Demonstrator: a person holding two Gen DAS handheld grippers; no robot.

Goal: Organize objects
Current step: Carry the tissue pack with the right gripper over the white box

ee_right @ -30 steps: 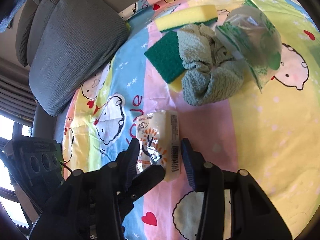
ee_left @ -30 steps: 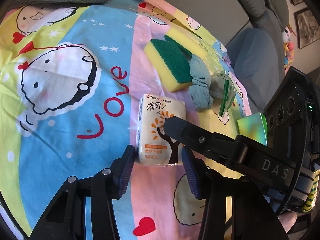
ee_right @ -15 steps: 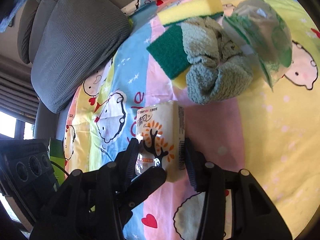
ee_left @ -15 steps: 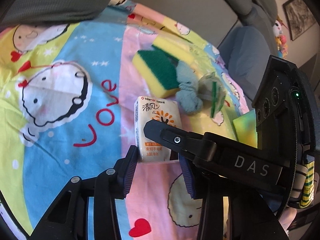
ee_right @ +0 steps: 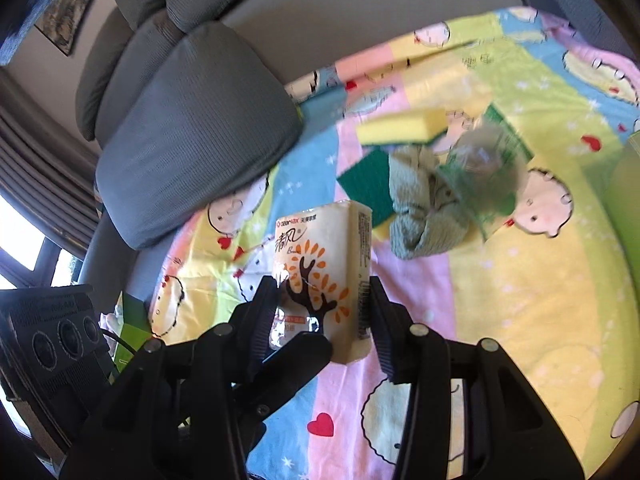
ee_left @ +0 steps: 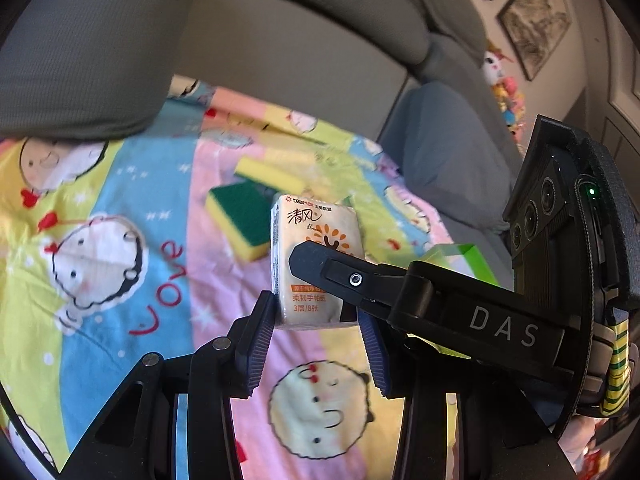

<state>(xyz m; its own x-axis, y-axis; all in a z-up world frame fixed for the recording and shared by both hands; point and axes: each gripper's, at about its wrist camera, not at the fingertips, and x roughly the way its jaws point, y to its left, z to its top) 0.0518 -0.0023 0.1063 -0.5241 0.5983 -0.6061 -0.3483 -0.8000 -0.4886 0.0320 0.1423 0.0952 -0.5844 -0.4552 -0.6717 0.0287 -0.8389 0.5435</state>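
Note:
A cream tissue pack (ee_left: 316,240) with an orange tree print is held above the cartoon bedsheet (ee_left: 120,240). My left gripper (ee_left: 316,320) and my right gripper (ee_right: 324,312) are both shut on it from crossing sides. It also shows in the right wrist view (ee_right: 320,256). The right gripper's finger (ee_left: 340,276) crosses the pack in the left wrist view. Behind lie two yellow-green sponges (ee_left: 240,216), (ee_right: 400,128), a green-grey cloth (ee_right: 420,208) and a clear plastic packet (ee_right: 484,168).
A grey cushion (ee_right: 192,136) lies at the sheet's far left, with the grey sofa back behind. A green box (ee_left: 464,260) stands at the right. A blue-grey cushion (ee_left: 444,152) lies beyond the sheet.
Both grippers have lifted the tissue pack off the sheet; the sponges, cloth and packet stayed in place and now sit lower and farther away.

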